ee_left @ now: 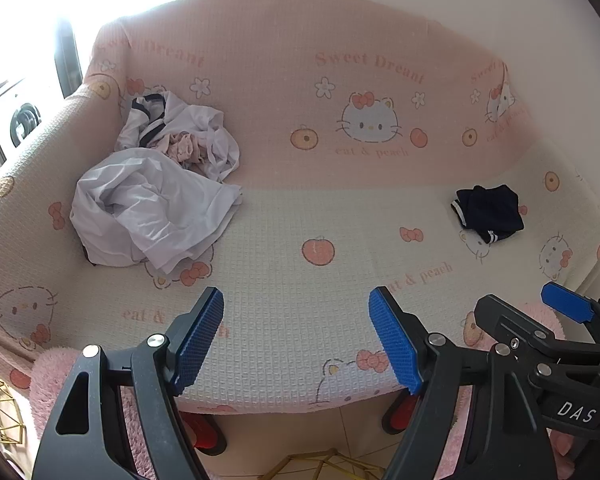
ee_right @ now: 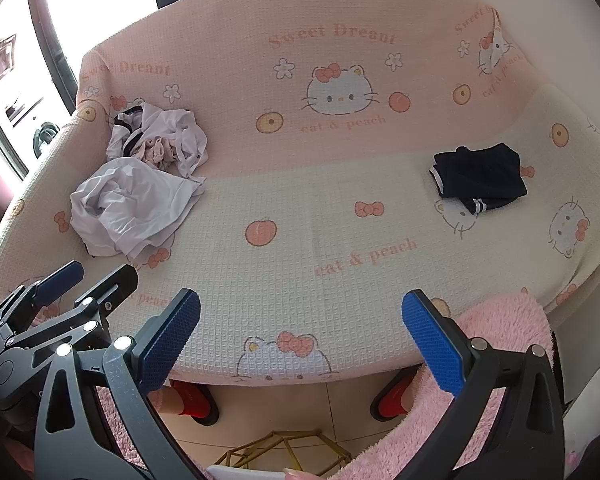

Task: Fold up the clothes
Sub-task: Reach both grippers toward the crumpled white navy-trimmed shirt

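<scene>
White crumpled clothes pile [ee_left: 152,196] sits at the sofa cover's [ee_left: 300,288] left end in left wrist view, left gripper [ee_left: 296,340] spread wide, empty. Right wrist view: folded navy garment [ee_right: 480,176] lies far right, right gripper [ee_right: 300,340] wide, empty.

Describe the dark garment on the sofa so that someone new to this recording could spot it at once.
Start at the pink cartoon-cat sofa cover. On the right of the seat lies the navy garment, folded into a small flat bundle with white stripes on its edge. It lies alone, while the crumpled white clothes are heaped at the left end.
</scene>
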Available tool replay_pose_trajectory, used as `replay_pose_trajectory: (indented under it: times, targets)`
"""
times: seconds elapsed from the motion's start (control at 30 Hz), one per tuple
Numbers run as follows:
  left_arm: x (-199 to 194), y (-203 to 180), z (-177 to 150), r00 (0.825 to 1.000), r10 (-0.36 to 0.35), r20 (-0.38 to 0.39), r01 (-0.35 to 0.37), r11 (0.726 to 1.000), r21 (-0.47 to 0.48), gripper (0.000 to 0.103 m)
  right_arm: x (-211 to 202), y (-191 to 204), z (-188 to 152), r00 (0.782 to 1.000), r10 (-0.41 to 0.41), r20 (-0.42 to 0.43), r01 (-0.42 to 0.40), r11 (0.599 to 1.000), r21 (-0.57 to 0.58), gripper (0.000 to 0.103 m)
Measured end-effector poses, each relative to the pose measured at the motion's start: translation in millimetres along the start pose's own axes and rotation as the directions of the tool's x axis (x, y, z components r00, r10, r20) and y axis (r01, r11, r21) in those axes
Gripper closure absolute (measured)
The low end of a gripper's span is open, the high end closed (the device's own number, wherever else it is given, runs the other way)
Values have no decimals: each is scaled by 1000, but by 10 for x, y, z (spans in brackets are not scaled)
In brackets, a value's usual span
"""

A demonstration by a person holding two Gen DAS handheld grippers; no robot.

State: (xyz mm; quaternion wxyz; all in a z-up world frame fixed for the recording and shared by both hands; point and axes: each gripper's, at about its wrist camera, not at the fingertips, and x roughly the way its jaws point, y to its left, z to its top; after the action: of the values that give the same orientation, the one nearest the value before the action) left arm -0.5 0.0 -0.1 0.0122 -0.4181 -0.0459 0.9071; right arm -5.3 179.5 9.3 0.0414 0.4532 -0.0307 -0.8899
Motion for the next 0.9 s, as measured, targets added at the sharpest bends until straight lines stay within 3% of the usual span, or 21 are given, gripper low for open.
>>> replay_pose_trajectory:
  times: [0.23, 0.4, 0.67, 0.87, 0.9]
  targets:
    - [30, 0, 21, 999, -47, 0, 47, 999, 8, 25, -43, -26, 46, 1000, 6, 1, -6, 1000, -4, 1]
    - [90, 119, 53, 995, -101, 4, 101, 995, -19, 25, 57, 22, 71, 983, 179, -40, -181, 983, -42, 1]
    - [374, 1181, 271, 1000, 7, 17, -3, 977, -211, 25, 295, 352, 534, 970, 238, -53, -244, 954, -177, 2]
    - [1112, 1883, 405, 998, 9, -68, -34, 928, -371, 26, 857, 976, 795, 975, 195, -105, -218, 930, -294, 19]
    - [1261, 1948, 399, 996, -3, -86, -31, 920, -391, 26, 1004, 1103, 793, 971, 203, -129, -234, 924, -304, 27]
